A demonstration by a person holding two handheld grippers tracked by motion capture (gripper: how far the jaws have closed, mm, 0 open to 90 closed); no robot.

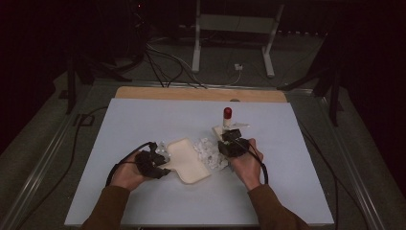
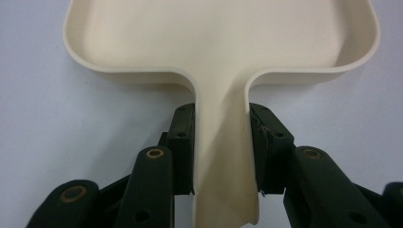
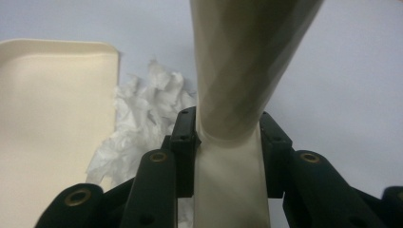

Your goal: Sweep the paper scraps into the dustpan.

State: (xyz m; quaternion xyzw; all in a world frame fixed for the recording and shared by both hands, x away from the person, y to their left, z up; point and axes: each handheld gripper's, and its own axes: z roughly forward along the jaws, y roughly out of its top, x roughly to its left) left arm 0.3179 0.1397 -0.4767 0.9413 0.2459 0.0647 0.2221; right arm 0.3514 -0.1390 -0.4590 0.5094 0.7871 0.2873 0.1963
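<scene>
High view: a cream dustpan (image 1: pixel 187 160), smooth moulded plastic with a shallow rounded-corner tray, lies on the pale blue table (image 1: pixel 143 124). The left gripper (image 1: pixel 155 160) is at the pan's left side, at its handle. Just right of the pan sits a heap of crumpled white paper scraps (image 1: pixel 209 153). The right gripper (image 1: pixel 231 143) holds a cream brush (image 1: pixel 230 129) beside the heap; a red knob-like part tops it, and its lower end is too small and dim to make out.

Left gripper view: the black jaws press on either side of the dustpan's (image 2: pixel 223 28) narrow, flat-walled handle, clamped tight. The tray's far edge is cut off at the top.

Right gripper view: the jaws are closed on the brush's (image 3: pixel 237 71) smooth, matt cream stem, which widens upward and runs out of frame, blurred by closeness. To the left lie the wrinkled, tissue-thin paper scraps (image 3: pixel 138 128), touching the dustpan's (image 3: pixel 52 118) rim
</scene>
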